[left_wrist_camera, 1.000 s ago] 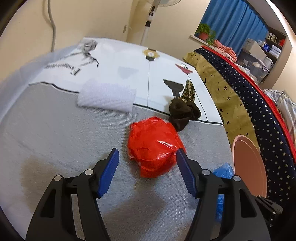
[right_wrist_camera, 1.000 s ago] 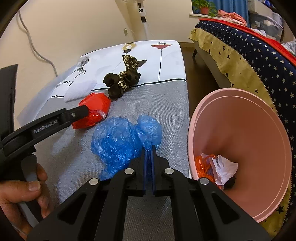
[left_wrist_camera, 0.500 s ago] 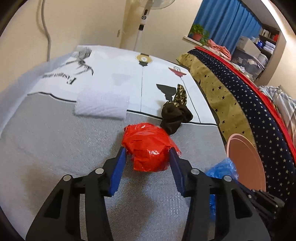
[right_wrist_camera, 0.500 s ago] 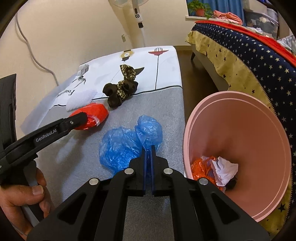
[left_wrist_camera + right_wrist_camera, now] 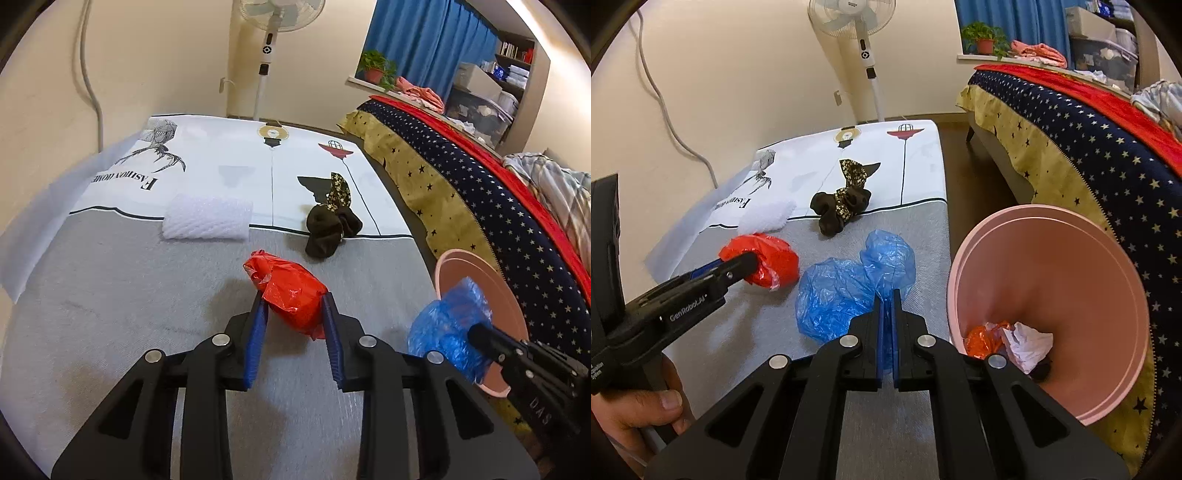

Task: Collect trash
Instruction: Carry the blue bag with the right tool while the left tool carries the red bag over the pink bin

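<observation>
Left gripper [image 5: 293,308], jaws just closing, clamps the red bag [image 5: 291,299] (long axis toward upper left); right gripper [image 5: 885,295] pinches the blue bag [image 5: 849,284]

A crumpled red plastic bag [image 5: 293,295], pinched and lifted just above the grey cloth. Beside it, a crinkled blue plastic bag [image 5: 846,288], also gripped. A pink bin [image 5: 1108,280] holds orange plastic and white paper.
</observation>
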`<state>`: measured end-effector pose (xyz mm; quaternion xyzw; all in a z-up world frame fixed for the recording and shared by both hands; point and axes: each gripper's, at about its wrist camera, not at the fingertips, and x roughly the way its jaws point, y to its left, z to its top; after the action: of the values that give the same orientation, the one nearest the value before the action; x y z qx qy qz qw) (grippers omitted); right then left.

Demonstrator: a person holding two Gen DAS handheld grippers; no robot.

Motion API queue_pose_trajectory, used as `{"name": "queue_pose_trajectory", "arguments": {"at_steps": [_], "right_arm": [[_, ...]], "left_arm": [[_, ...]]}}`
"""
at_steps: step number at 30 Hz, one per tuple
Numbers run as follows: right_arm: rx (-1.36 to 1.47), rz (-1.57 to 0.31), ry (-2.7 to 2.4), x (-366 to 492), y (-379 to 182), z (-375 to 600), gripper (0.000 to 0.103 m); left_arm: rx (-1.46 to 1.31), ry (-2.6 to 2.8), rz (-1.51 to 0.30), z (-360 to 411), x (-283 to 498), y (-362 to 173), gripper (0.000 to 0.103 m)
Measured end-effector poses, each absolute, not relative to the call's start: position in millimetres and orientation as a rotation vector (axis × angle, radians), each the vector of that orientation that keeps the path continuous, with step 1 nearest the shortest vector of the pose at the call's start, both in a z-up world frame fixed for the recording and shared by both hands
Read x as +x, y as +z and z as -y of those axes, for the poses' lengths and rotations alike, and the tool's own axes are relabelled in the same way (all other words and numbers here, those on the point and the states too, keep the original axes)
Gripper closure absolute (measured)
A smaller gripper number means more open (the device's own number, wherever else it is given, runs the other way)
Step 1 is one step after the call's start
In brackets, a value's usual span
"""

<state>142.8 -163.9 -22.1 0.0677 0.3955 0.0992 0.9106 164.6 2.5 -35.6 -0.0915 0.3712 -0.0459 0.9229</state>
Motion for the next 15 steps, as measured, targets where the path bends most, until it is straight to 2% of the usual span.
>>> {"name": "queue_pose_trajectory", "arguments": {"at_steps": [15], "right_arm": [[0.12, -0.728, 0.146, 113.7, 8.3, 178.6, 0.1]], "left_arm": [[-0.163, -0.125, -0.673, -5.8, 127.4, -4.6, 0.074]]}}
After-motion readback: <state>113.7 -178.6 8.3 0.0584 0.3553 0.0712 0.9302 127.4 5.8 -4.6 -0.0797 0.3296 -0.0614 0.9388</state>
